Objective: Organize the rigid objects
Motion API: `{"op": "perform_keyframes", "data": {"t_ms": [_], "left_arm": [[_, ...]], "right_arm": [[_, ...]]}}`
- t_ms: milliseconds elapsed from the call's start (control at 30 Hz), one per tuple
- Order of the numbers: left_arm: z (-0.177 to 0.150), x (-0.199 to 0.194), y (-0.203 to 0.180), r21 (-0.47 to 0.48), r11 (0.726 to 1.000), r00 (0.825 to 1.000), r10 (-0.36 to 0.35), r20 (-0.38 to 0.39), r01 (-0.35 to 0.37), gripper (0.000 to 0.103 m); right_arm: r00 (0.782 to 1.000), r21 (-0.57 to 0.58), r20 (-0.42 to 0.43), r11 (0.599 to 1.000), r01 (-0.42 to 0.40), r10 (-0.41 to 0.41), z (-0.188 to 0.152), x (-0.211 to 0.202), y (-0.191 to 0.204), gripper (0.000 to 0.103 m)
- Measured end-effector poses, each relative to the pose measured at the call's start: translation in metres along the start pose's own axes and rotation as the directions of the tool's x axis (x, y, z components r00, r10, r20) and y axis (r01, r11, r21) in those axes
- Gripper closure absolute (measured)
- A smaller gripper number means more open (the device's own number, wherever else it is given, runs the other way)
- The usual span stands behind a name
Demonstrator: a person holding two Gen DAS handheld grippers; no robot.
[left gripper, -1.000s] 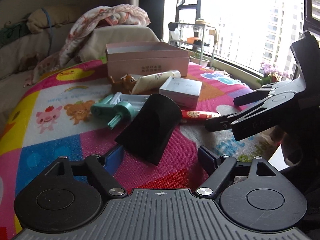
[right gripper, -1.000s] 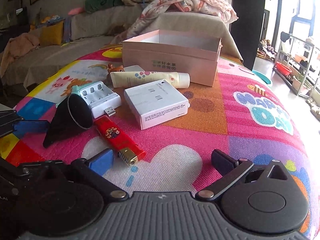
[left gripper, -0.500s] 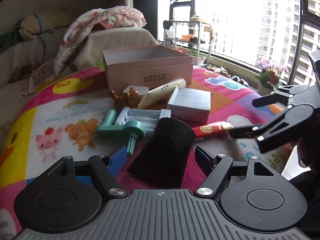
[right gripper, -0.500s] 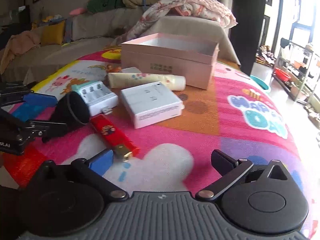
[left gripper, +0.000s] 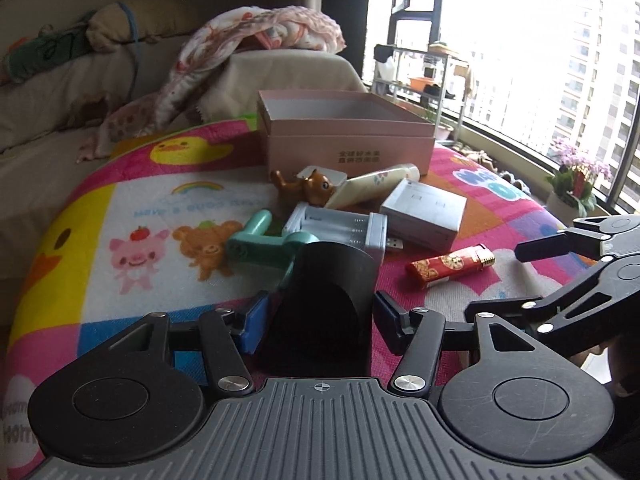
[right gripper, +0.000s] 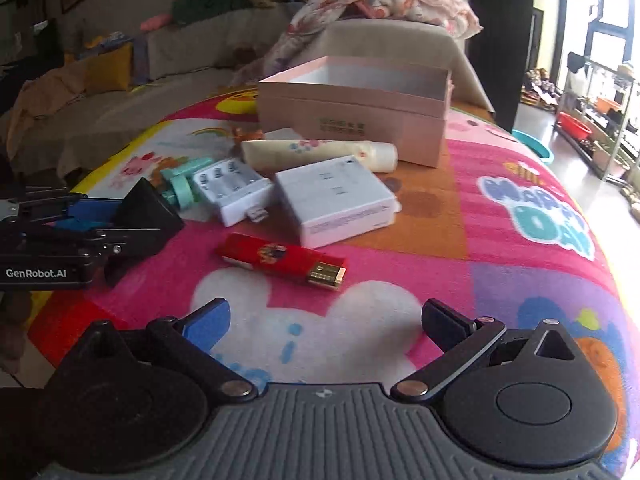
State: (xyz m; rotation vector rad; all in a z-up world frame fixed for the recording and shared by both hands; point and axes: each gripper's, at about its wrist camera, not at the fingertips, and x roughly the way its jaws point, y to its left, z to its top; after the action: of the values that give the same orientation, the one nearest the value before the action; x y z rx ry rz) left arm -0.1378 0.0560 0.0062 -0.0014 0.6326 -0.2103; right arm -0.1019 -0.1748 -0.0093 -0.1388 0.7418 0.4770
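Observation:
A black cone-shaped hood [left gripper: 328, 288] lies on the colourful play mat [left gripper: 160, 216], between the fingers of my left gripper [left gripper: 320, 312]. The jaws are closing, and both blue pads meet its sides. In the right wrist view the hood [right gripper: 148, 216] sits in the left gripper [right gripper: 92, 212] at the mat's left edge. My right gripper [right gripper: 326, 316] hangs open over the mat with nothing between its fingers, just short of a red lighter [right gripper: 280, 258]. An open pink box [right gripper: 352, 108] stands at the back.
Between the hood and the box lie a white battery charger [left gripper: 340, 226], a teal plastic tool [left gripper: 256, 244], a white carton [left gripper: 424, 212], a cream tube [left gripper: 372, 188] and a brown deer figurine [left gripper: 308, 186]. The right gripper [left gripper: 496, 278] reaches in from the right.
The left gripper has advanced around the black hood and its jaws have narrowed onto it. The right gripper has hardly moved.

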Motion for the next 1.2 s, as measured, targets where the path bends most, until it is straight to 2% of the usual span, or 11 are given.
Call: {"op": "perform_keyframes", "data": {"t_ms": [200, 300, 400, 633, 800, 1033, 1100, 1200], "left_arm": [[-0.007, 0.0, -0.005, 0.019, 0.999, 0.999, -0.042, -0.034, 0.043, 0.042], [-0.006, 0.003, -0.01, 0.024, 0.999, 0.999, -0.04, -0.029, 0.041, 0.041], [-0.004, 0.007, -0.011, 0.008, 1.0, 0.999, -0.029, -0.027, 0.029, 0.041], [0.001, 0.015, -0.013, -0.011, 1.0, 1.0, -0.019, -0.023, 0.019, 0.042], [-0.003, 0.014, -0.012, -0.019, 1.0, 1.0, -0.011, -0.008, 0.011, 0.044], [-0.007, 0.008, -0.007, -0.024, 1.0, 1.0, -0.001, 0.005, 0.002, 0.045], [-0.009, 0.005, -0.003, -0.039, 0.999, 1.0, 0.007, 0.008, -0.007, 0.045], [-0.01, 0.003, 0.0, -0.048, 0.999, 1.0, 0.022, 0.011, -0.021, 0.045]], "right_arm": [[1.0, 0.005, 0.008, 1.0, 0.007, -0.007, 0.015, 0.021, 0.02, 0.002], [1.0, 0.006, 0.019, 1.0, 0.019, -0.019, 0.014, 0.021, 0.019, 0.008], [0.997, -0.008, 0.031, 0.998, 0.066, -0.066, 0.009, 0.016, 0.011, 0.009], [0.988, 0.049, 0.049, 0.989, 0.143, -0.145, -0.003, 0.003, -0.019, 0.008], [0.987, 0.066, 0.039, 0.986, 0.151, -0.153, -0.005, 0.0, -0.022, 0.007], [0.996, 0.002, 0.023, 0.996, 0.087, -0.087, 0.002, 0.005, 0.006, 0.007], [0.998, 0.022, 0.002, 0.998, 0.058, -0.058, 0.008, 0.01, 0.01, 0.007], [0.997, 0.078, -0.018, 0.994, 0.072, -0.071, 0.017, 0.019, 0.016, 0.005]]}}
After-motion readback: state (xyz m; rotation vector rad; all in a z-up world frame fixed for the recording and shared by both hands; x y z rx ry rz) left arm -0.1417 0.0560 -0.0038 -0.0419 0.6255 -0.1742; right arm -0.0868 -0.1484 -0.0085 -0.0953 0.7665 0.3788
